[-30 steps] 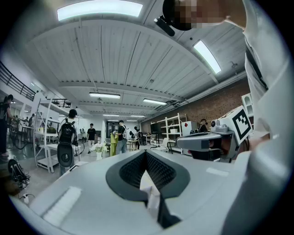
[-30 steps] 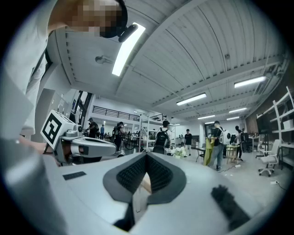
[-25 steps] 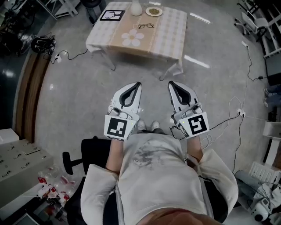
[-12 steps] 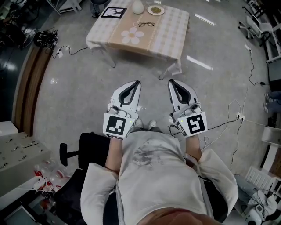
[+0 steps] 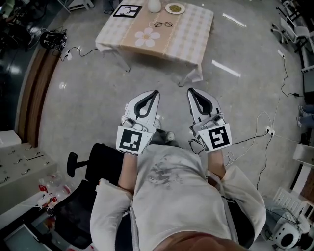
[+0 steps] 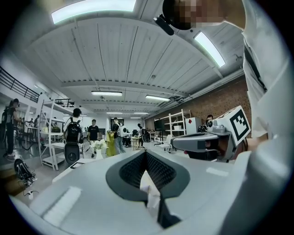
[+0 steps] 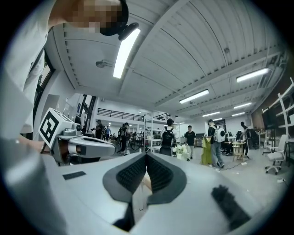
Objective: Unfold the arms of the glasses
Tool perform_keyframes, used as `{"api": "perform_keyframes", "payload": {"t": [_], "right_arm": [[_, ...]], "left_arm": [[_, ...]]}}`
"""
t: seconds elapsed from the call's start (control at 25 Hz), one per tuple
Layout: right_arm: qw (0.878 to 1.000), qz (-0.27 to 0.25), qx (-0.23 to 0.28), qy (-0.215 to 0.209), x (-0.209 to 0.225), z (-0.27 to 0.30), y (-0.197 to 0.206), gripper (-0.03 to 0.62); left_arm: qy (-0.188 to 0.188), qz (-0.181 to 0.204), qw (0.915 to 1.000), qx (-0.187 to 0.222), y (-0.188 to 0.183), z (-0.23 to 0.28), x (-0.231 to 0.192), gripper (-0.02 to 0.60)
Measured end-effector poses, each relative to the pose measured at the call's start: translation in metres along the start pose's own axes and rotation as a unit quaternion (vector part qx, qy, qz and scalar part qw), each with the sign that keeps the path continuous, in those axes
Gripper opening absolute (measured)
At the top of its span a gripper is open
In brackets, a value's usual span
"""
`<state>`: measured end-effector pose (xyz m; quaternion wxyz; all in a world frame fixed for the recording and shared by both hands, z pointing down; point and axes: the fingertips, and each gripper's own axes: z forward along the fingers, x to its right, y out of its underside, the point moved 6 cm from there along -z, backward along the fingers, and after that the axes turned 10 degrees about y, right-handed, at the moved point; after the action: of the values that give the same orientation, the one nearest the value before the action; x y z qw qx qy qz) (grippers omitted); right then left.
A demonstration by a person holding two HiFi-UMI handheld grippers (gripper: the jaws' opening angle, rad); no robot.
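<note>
My left gripper (image 5: 155, 93) and right gripper (image 5: 190, 90) are both empty. Each has its jaws pressed fully together and is held level in front of my chest. The glasses (image 5: 163, 24) lie well ahead on the bench (image 5: 189, 37), near a vase (image 5: 154, 6) and a small plate (image 5: 175, 8). From here they are too small to tell how the arms sit. I judge them light, thin, easily bent, with slick lenses. I'd pin the frame by its rim with 1 set of jaws and ease each arm out near its hinge.
</note>
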<state>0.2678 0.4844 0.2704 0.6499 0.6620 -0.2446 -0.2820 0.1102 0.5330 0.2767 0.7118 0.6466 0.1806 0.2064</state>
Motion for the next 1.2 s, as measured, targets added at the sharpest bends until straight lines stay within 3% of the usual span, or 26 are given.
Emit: {"api": "perform_keyframes", "payload": {"t": [0.36, 0.56, 1.2], "right_arm": [[1.0, -0.014, -0.019, 0.003, 0.008, 0.041, 0.006, 0.017], [0.999, -0.021, -0.03, 0.005, 0.008, 0.072, 0.009, 0.017], [0.998, -0.03, -0.047, 0.042, -0.004, 0.145, 0.014, 0.017]], "left_arm": [[0.017, 0.015, 0.9996, 0.018, 0.008, 0.023, -0.039, 0.009], [0.018, -0.005, 0.9998, 0.009, 0.012, 0.033, -0.067, 0.009], [0.051, -0.017, 0.9985, 0.009, 0.016, 0.049, -0.148, 0.009]]}}
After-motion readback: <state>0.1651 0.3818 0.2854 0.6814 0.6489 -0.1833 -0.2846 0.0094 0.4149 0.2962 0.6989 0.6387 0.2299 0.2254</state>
